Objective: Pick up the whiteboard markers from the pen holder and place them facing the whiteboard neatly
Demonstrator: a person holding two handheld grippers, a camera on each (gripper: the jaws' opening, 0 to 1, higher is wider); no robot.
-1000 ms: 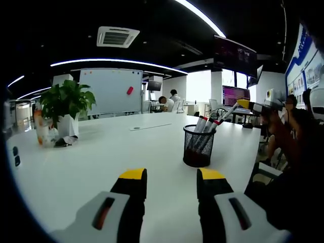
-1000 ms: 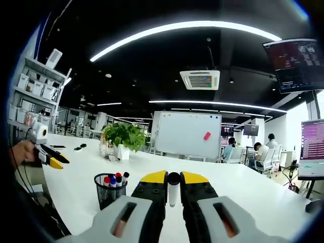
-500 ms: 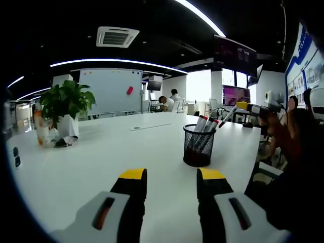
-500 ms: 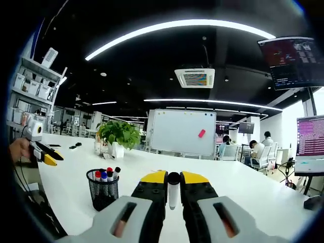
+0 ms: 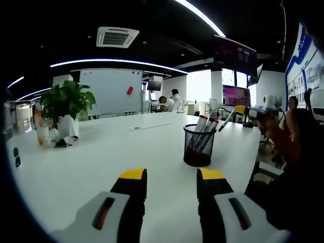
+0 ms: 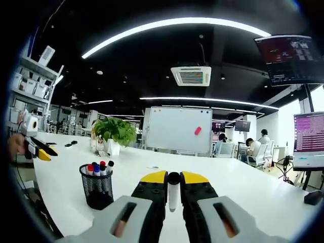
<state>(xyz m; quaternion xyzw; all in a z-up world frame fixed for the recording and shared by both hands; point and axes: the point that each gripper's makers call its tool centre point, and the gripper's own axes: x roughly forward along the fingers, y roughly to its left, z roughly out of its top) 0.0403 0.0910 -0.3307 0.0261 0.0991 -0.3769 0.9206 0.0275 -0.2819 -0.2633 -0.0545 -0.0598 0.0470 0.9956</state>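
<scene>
Between the closed yellow-tipped jaws of the right gripper [image 6: 173, 178], a white black-capped whiteboard marker [image 6: 173, 190] points lengthwise toward the distant whiteboard [image 6: 176, 129], while the left gripper [image 5: 171, 178] gapes empty.

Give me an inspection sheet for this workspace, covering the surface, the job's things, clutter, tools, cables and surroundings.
Surface: long white table, mostly bare.
Job's things: black mesh pen holder standing upright on the table, with several markers in it; one marker clamped in the right tool; whiteboard at the far end of the room.
Clutter: potted plant; a sheet of paper; two small dark items near the table edge.
Tools: left tool open and empty above the table; right tool shut on the marker.
Cables: dark cable below the left tool in the right gripper view.
Surroundings: office with seated people, monitors, shelving, ceiling lights and an air-conditioning unit.
</scene>
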